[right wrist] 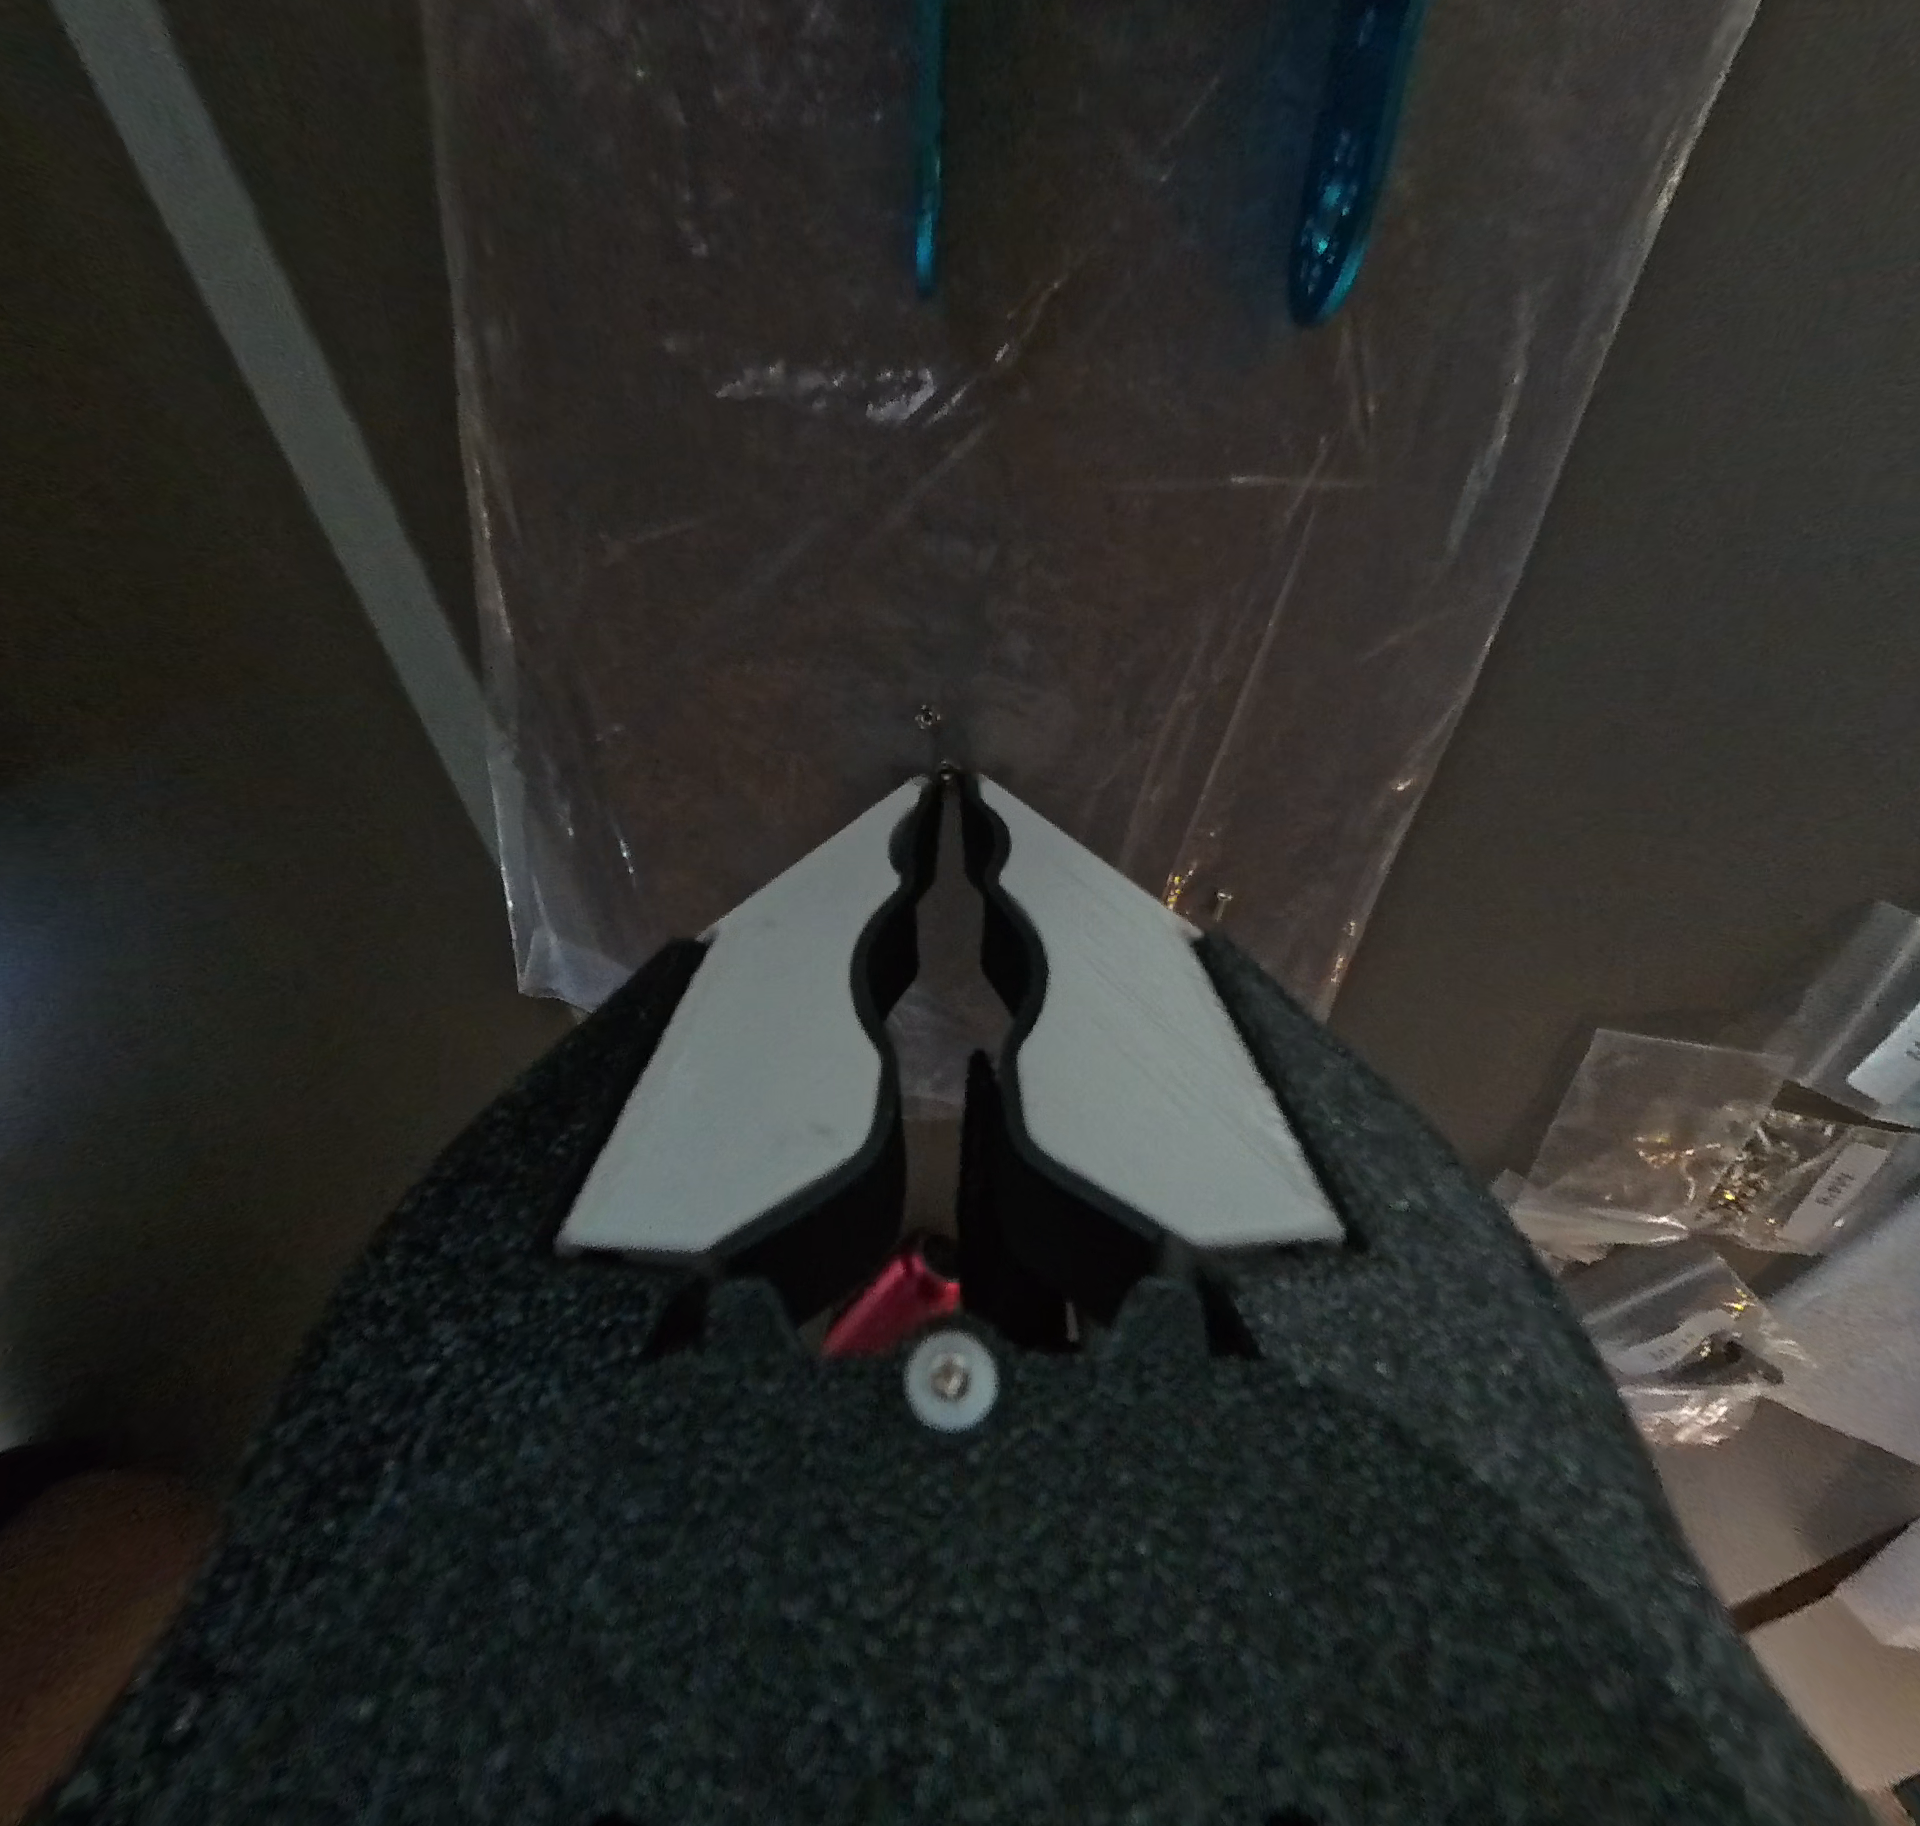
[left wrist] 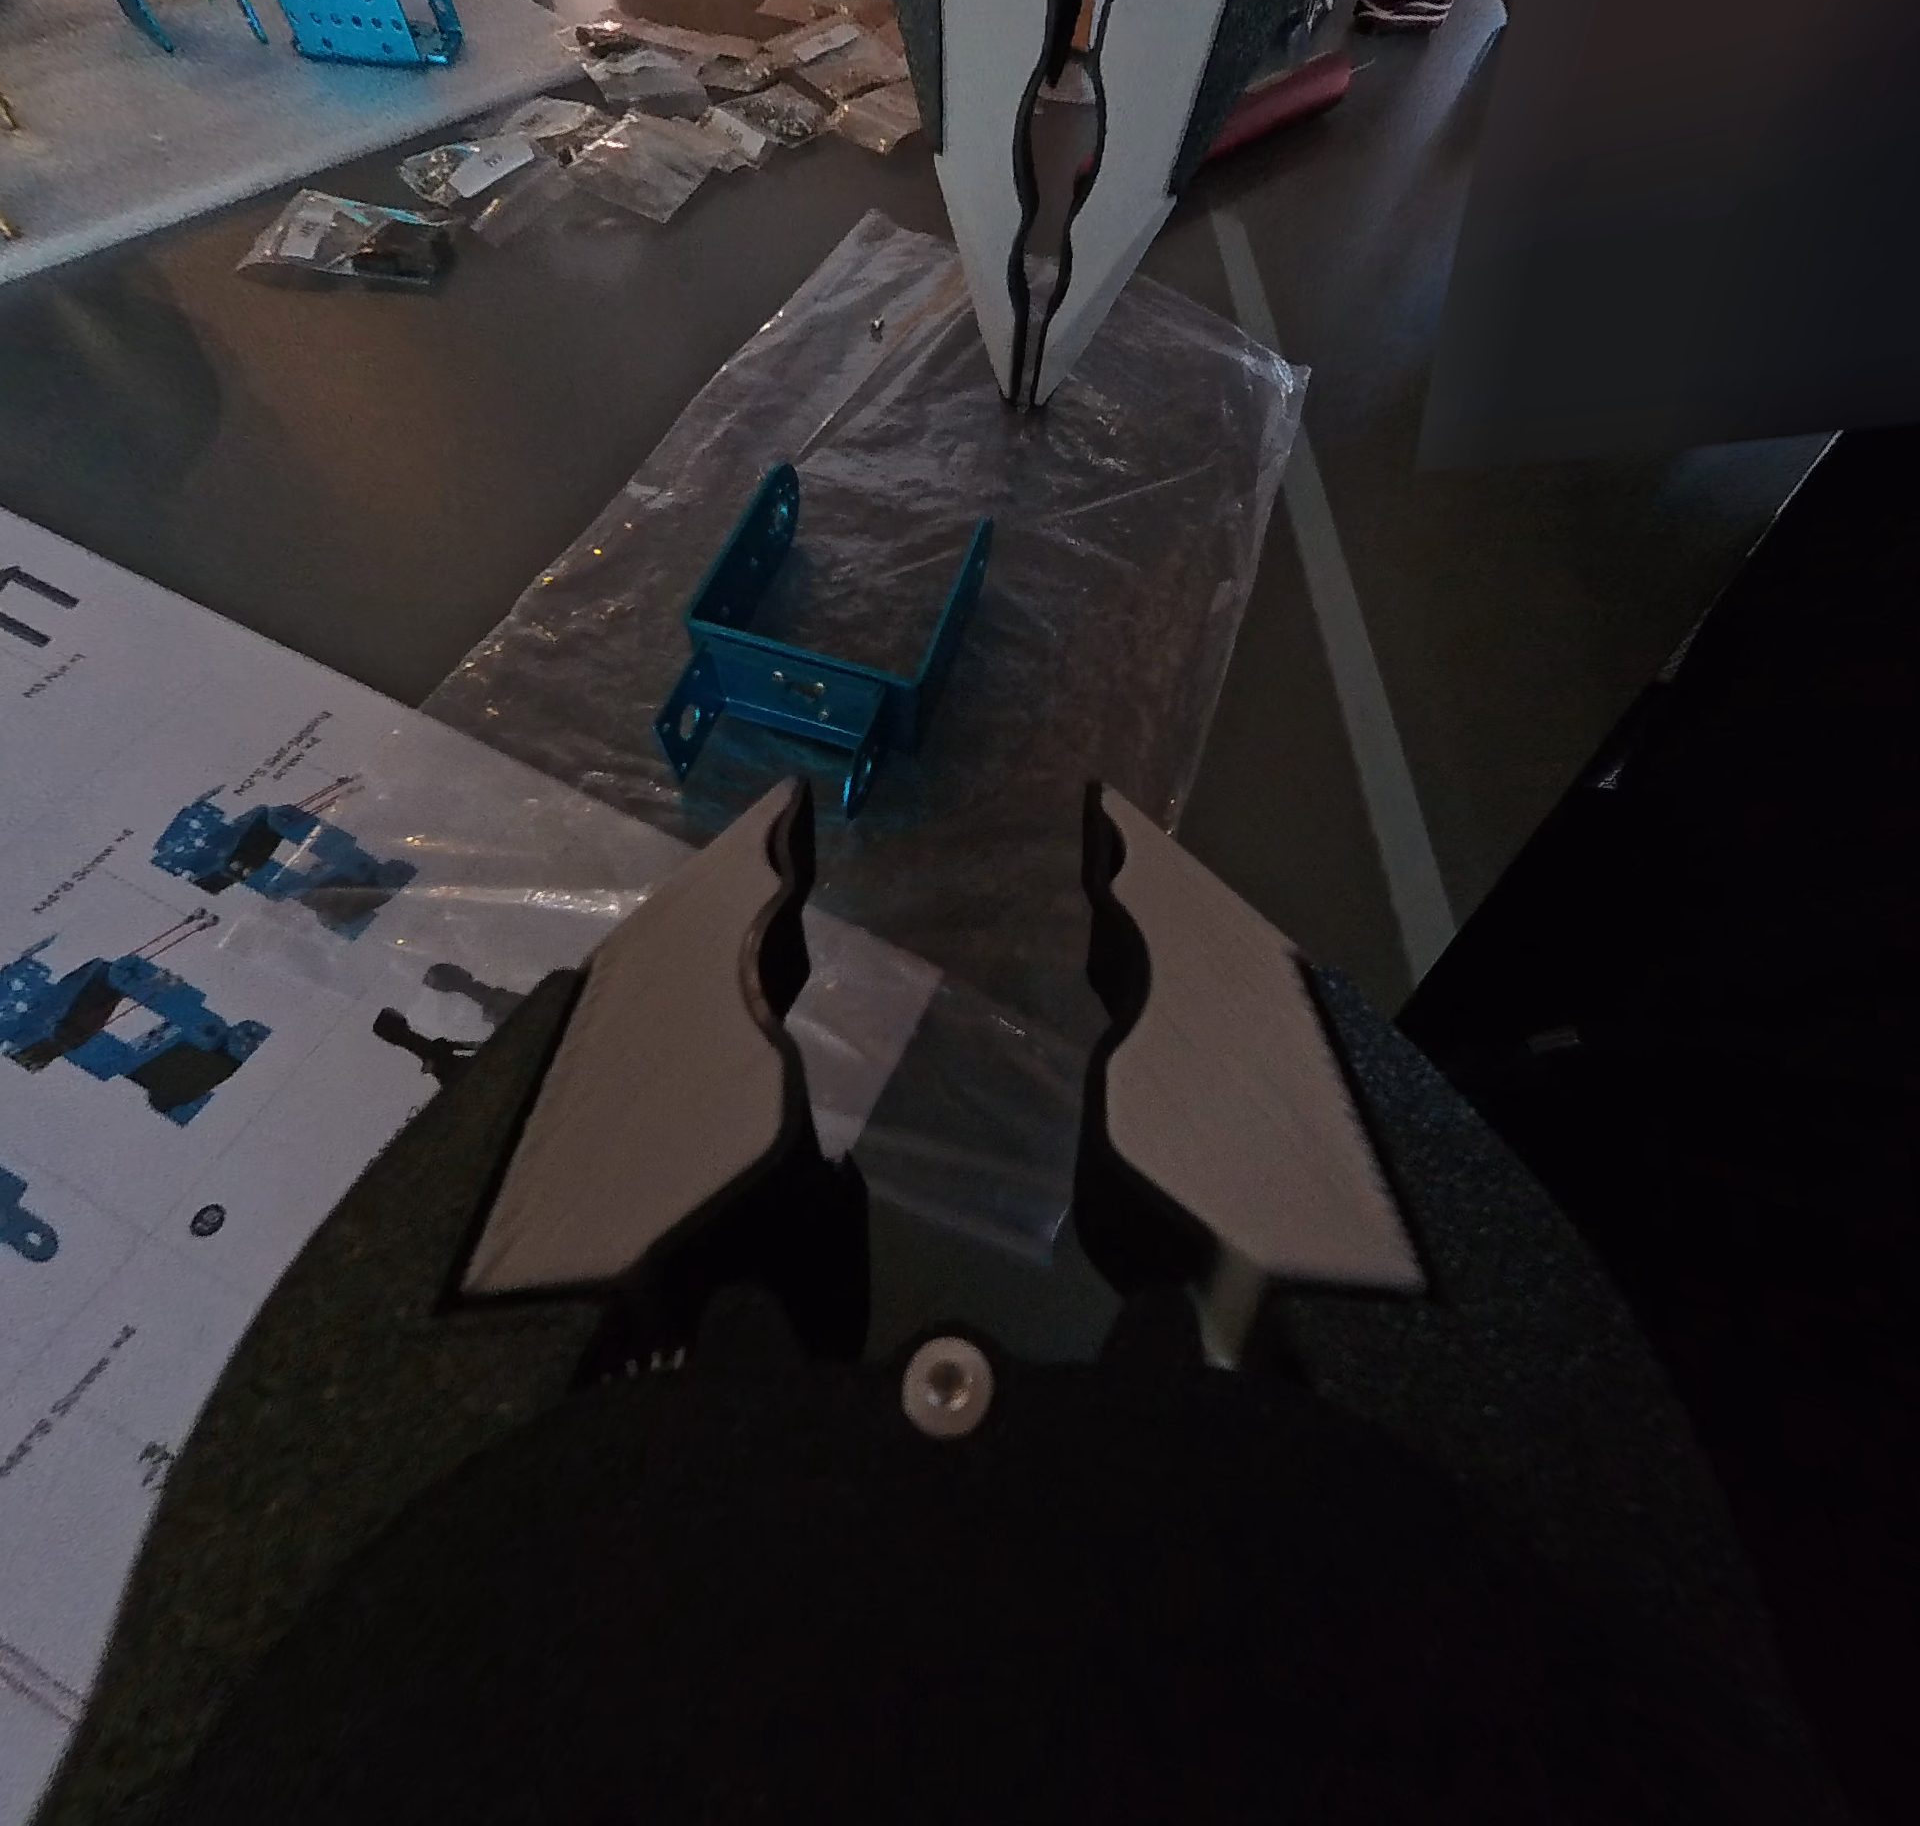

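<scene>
your right claw is pinched nearly closed, its tips on a tiny screw down on the clear plastic bag; a second small screw lies just beyond. whether the grip is secure i cannot tell. the screw is so small it could squirt out or roll across the slick film, and the tips could drag the bag instead. your left claw is wide open, empty, just beside the blue bracket on that same bag, so any tug on the film could shift the bracket. the table is dim.
</scene>
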{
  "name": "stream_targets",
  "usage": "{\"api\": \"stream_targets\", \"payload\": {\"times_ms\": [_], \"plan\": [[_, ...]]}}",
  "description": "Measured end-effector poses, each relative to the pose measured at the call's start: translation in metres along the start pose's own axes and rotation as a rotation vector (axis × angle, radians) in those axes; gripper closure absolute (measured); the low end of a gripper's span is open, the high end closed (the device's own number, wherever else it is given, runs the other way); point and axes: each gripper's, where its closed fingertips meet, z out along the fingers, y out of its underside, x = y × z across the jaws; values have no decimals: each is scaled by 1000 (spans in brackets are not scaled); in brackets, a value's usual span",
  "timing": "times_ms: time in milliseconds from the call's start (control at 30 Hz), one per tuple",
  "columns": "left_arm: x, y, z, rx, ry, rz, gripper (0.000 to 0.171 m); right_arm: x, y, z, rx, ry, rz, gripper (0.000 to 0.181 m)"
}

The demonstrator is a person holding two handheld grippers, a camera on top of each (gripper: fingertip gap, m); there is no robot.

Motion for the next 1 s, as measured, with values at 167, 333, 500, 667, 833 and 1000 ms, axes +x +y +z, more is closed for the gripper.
{"api": "stream_targets", "payload": {"times_ms": [167, 333, 500, 667, 833, 1000], "plan": [[-1, 0, -2, 0, -5, -1, 121, -1, -2, 0, -15, 1, -9, 176], [-1, 0, -3, -2, -6, 4, 120, 0, -2, 0, -33, -20, 9, 175], [1, -1, -3, -13, -8, 16, 121, 0, -3, 1, -69, -76, 8, 179], [3, -2, -7, -14, -24, 21, 121, 0, -4, 1, -67, -103, 14, 179], [3, -1, -10, -8, -38, 5, 121, -2, -5, 1, -22, -22, -68, 180], [5, -1, -7, -10, -28, 4, 121, 0, -4, -4, 70, -9, -64, 181]]}}
